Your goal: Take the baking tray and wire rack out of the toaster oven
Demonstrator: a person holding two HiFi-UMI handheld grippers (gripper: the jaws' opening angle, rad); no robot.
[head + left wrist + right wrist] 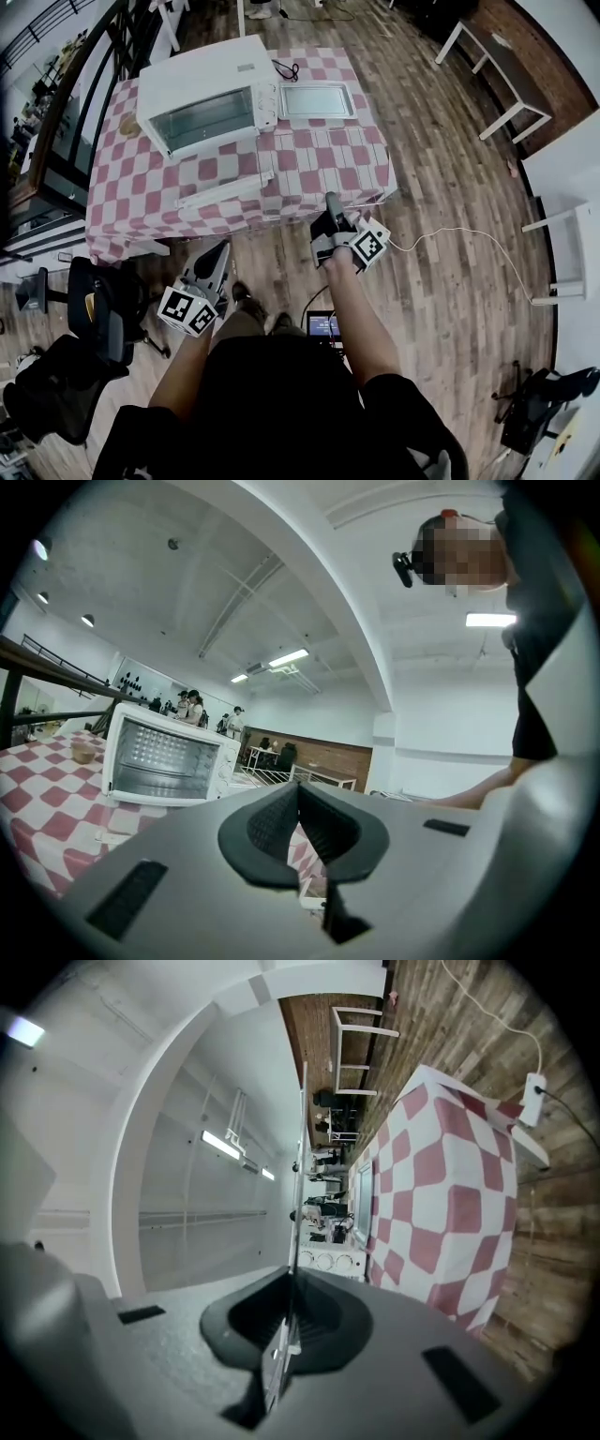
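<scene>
Two tools: left tool (pixel 221 251) and right tool (pixel 333 202) hang over the wood floor (pixel 450 281), just short of the surface's (pixel 319 159) near edge.
Left tool state: pads (pixel 281 813) meet at the tips, with nothing between them.
Right tool state: jaws pressed together, with nothing made out between them; the tool is rolled onto its side.
Writing: square black-and-white markers on each cube; the oven's print is too small to read.
Toaster oven (pixel 206 94): ahead of the left tool, its glass front facing it.
Baking tray (pixel 317 100): out on the checked cloth, ahead of the right tool and just beside the oven's knob side.
Pale flat piece (pixel 225 190): between the oven and the near edge; I cannot tell what it is.
Wire rack: not made out.
Open room: bare floor to the right of the right tool, crossed by a white cable (pixel 469 234); a black chair (pixel 98 309) stands left of the left tool.
Arms: both forearms reach forward, the right forearm (pixel 361 319) further than the left.
</scene>
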